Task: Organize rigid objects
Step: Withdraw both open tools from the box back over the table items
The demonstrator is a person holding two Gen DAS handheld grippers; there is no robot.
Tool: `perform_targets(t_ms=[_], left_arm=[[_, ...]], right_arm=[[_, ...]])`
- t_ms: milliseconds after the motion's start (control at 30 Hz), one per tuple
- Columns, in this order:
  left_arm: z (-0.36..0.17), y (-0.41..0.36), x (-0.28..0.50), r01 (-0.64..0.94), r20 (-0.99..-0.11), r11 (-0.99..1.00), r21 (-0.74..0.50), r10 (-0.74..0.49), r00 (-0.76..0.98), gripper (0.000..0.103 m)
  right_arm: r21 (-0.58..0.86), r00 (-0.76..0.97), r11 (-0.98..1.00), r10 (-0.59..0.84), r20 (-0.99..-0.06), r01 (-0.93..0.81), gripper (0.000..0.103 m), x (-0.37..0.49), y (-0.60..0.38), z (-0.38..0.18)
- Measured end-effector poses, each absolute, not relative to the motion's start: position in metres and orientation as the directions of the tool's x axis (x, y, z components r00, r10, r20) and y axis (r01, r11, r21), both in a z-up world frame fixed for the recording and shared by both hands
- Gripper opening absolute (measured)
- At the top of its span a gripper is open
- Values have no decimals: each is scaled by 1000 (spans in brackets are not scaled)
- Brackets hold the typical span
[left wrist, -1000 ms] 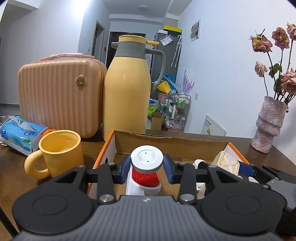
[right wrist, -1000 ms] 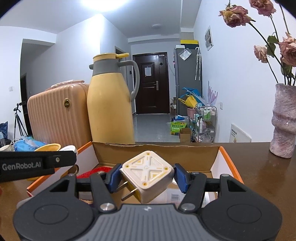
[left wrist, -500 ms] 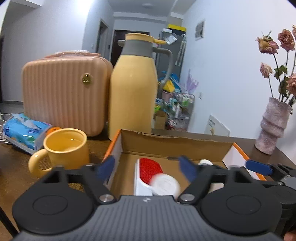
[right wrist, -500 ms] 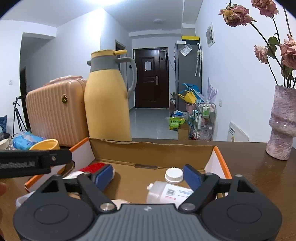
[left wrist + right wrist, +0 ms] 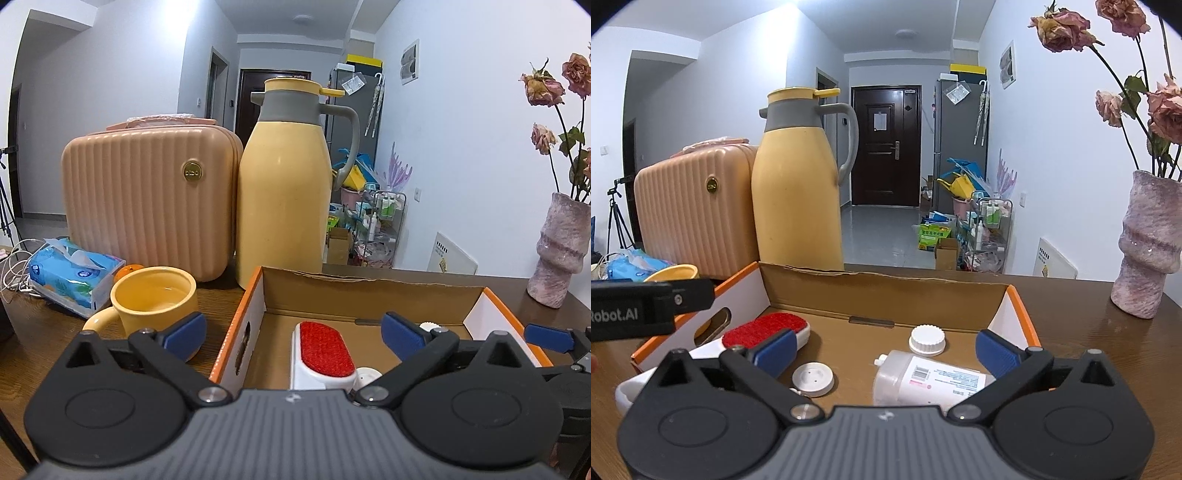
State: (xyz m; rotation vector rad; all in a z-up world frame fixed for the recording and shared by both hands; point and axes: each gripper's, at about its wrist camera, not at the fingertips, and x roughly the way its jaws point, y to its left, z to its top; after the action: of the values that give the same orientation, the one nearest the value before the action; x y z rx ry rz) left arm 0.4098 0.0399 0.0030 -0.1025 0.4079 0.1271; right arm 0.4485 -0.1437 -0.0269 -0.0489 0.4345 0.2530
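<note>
An open cardboard box [image 5: 369, 295] with orange-edged white walls stands on the brown table; it also shows in the right wrist view [image 5: 886, 295]. Inside lie a white brush with a red pad [image 5: 323, 349] [image 5: 764, 326], a white round cap piece [image 5: 812, 378], a clear bottle with a label [image 5: 923, 380] lying on its side and a white ribbed cap [image 5: 927, 339]. My left gripper [image 5: 293, 330] is open and empty above the box's near left part. My right gripper [image 5: 884, 349] is open and empty above the box's near side.
A yellow mug [image 5: 155, 301] stands left of the box. Behind it are a peach case [image 5: 147, 199], a tall yellow jug [image 5: 284, 199] and a blue tissue pack [image 5: 74, 273]. A pink vase with dried roses [image 5: 1148, 247] stands at the right.
Both grippers opened and let go. The white-capped red brush went from the left gripper into the box. The white plug cube left the right gripper and is out of sight.
</note>
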Motion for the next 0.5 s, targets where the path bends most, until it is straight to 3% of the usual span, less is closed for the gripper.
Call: perform_targets(t_ms=[500], left_arm=[[7, 40, 394, -145, -398, 987, -64, 107, 911, 103]], right_arm=[[2, 885, 971, 218, -412, -238, 103, 429, -153, -20]])
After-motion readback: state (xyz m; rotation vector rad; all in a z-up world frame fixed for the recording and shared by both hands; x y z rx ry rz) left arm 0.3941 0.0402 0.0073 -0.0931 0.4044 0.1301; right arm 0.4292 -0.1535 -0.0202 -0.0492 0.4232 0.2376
